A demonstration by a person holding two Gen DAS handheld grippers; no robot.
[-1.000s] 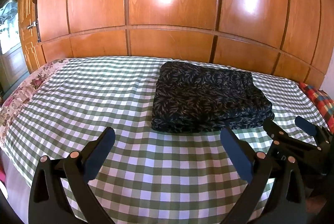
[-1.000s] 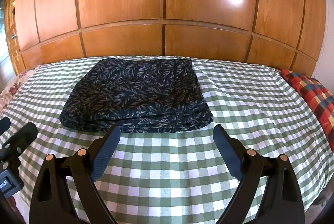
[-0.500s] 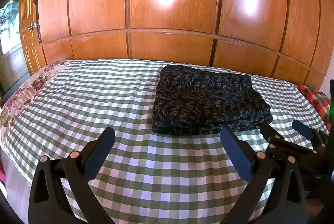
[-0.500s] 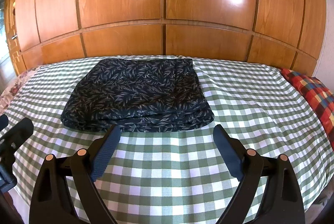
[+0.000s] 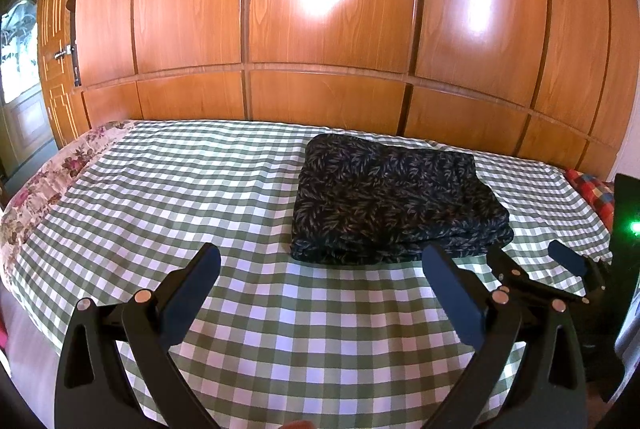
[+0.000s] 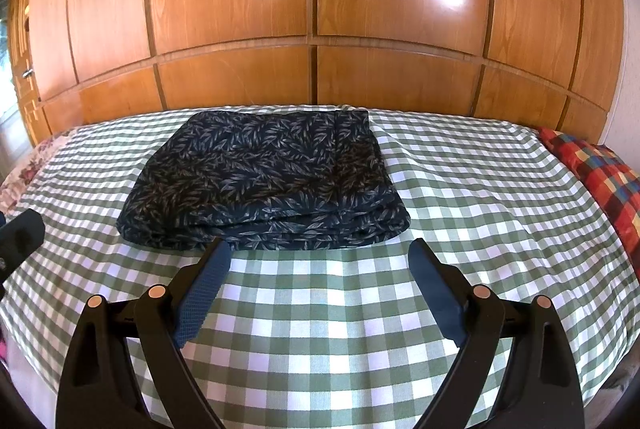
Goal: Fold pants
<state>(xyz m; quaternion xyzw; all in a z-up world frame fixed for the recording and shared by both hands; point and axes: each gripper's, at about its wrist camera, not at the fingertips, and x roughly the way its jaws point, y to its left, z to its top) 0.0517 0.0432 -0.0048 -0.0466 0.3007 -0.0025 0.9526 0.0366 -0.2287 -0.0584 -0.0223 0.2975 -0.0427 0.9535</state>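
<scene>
The dark leaf-print pants (image 5: 394, 201) (image 6: 266, 181) lie folded into a flat rectangle on the green-and-white checked bedspread (image 5: 192, 197) (image 6: 472, 189). My left gripper (image 5: 320, 257) stands open, held above the bed short of the pants' near left corner, with nothing between its fingers. In its own view my right gripper (image 6: 320, 249) is open too, just in front of the pants' near edge and apart from the cloth. The left wrist view shows the right gripper (image 5: 532, 261) low at the right.
A glossy wooden wardrobe (image 5: 320, 29) (image 6: 320, 9) runs behind the bed. A floral cloth (image 5: 48, 185) borders the bed's left end, and a red plaid cushion (image 6: 604, 181) lies at the right end. A door (image 5: 24, 101) stands at far left.
The left wrist view has drawn back and risen slightly, so the pants sit a little farther off. The right gripper has kept still. Both stayed open.
</scene>
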